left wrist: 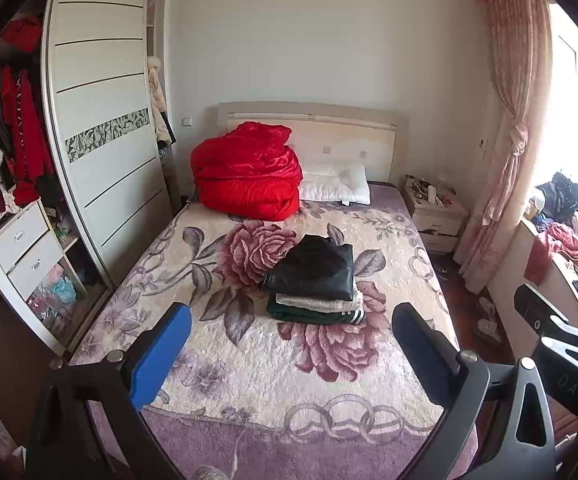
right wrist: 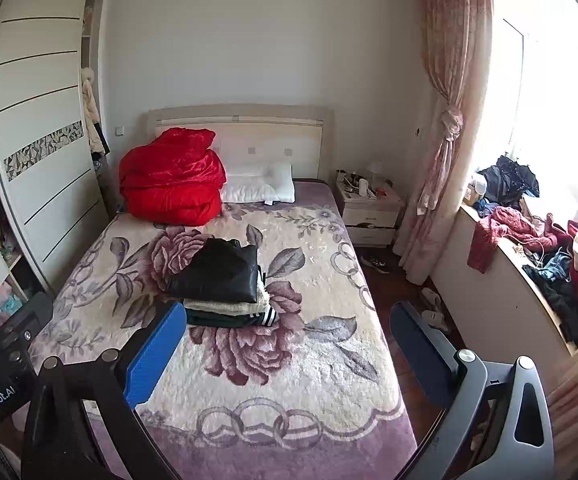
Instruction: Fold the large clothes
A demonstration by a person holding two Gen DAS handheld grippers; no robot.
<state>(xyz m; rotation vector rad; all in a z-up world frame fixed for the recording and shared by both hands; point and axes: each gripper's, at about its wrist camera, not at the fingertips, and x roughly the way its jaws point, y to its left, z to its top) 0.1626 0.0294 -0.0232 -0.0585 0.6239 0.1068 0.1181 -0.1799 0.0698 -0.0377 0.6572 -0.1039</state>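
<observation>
Both jaws hanging spread, gripping nothing; I'm eyeing the folded stack (left wrist: 315, 284) on the bed (left wrist: 389, 380) — careless grabbing risks toppling that slippery black jacket (right wrist: 217, 270).

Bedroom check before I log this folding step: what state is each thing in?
left gripper: open, empty
right gripper: open, empty
stack of clothes: folded, on bed
red quilt: bundled by headboard
wardrobe door: slid open
curtain: tied back

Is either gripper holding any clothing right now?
No: the left gripper and right gripper are both open and hold nothing, above the bed, while the folded stack lies untouched.
</observation>
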